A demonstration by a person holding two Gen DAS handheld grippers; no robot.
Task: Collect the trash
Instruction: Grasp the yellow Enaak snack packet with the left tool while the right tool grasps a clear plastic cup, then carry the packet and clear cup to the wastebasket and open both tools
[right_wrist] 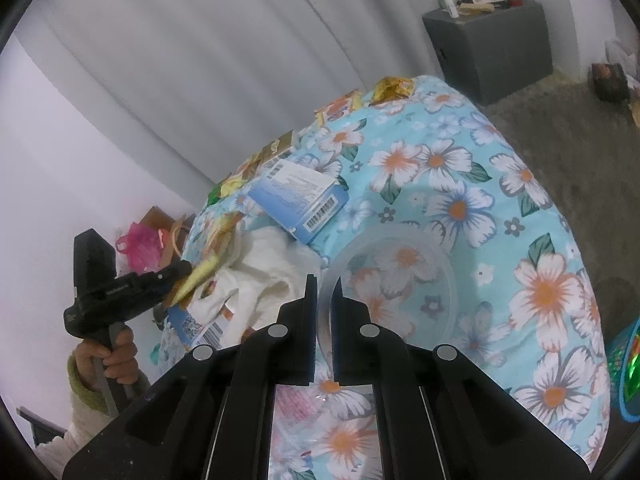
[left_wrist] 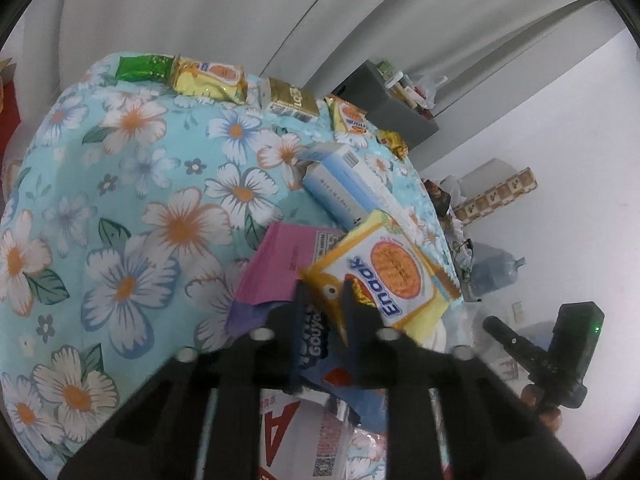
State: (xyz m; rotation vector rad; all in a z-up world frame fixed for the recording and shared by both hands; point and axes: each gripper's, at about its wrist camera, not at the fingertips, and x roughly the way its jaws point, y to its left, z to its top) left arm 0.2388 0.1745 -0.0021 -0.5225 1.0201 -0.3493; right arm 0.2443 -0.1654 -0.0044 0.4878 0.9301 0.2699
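Observation:
My left gripper is shut on the corner of a yellow and white Enaak snack packet, held above a pink paper and a blue and white box. My right gripper is shut on the rim of a clear plastic lid over the floral tablecloth. In the right wrist view the left gripper holds the packet's yellow edge beside a white cloth. More wrappers line the far table edge: a green one, yellow ones, a gold box.
A blue and white barcoded box lies on the table. A grey cabinet with bottles stands by the curtain. A blue basket sits at the right edge. A water jug and cartons are on the floor.

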